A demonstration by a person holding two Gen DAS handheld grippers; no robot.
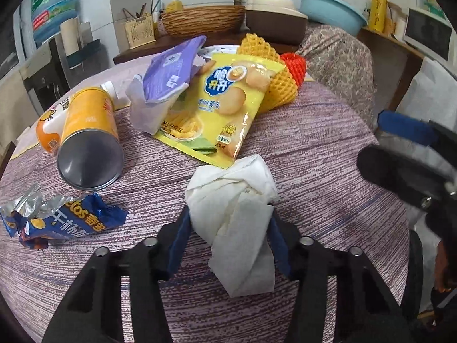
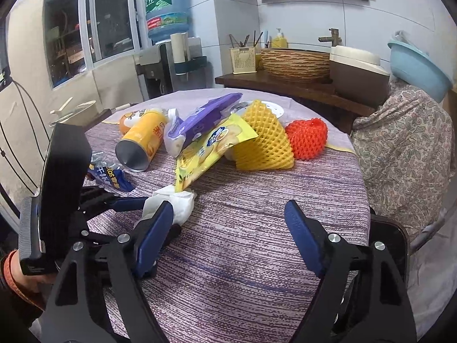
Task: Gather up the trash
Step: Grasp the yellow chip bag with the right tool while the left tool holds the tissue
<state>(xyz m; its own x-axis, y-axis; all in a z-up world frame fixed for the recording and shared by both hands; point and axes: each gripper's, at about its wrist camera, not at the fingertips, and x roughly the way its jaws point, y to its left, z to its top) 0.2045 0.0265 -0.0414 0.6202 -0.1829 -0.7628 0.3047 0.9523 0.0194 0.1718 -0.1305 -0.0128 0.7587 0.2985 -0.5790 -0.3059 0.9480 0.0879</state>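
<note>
The left hand-held gripper (image 1: 230, 223) pinches a crumpled white tissue (image 1: 237, 200), its blue pads pressed against the wad from both sides. The tissue sits on the round bench (image 1: 328, 171), which is covered in a purple striped cloth, close to the near edge; whether the wad has lifted clear of the cloth is hard to tell from either view. Its far end touches the lower corner of a yellow chip bag (image 1: 225, 108) that lies flat toward the middle of the bench.

The right hand-held gripper (image 2: 228, 228) hovers over bare cloth at the near edge with its jaws spread wide and nothing between them. In its view the left hand-held gripper and tissue show just beyond its left finger.

A purple packet (image 1: 171, 68) with white wrapping under it rests partly on top of the chip bag. Behind the bag, toward the far edge, stand a yellow foam fruit net (image 1: 268, 65) and, beside it, a red foam net (image 1: 294, 65). Toward the left edge a yellow tube can (image 1: 88, 140) lies on its side with its metal base facing the camera, and a white and orange bottle (image 1: 48, 131) lies just behind it. A crushed blue snack wrapper (image 1: 60, 217) lies near the left edge, in front of the can. A white plate (image 2: 272, 108) peeks out at the far edge.
</note>
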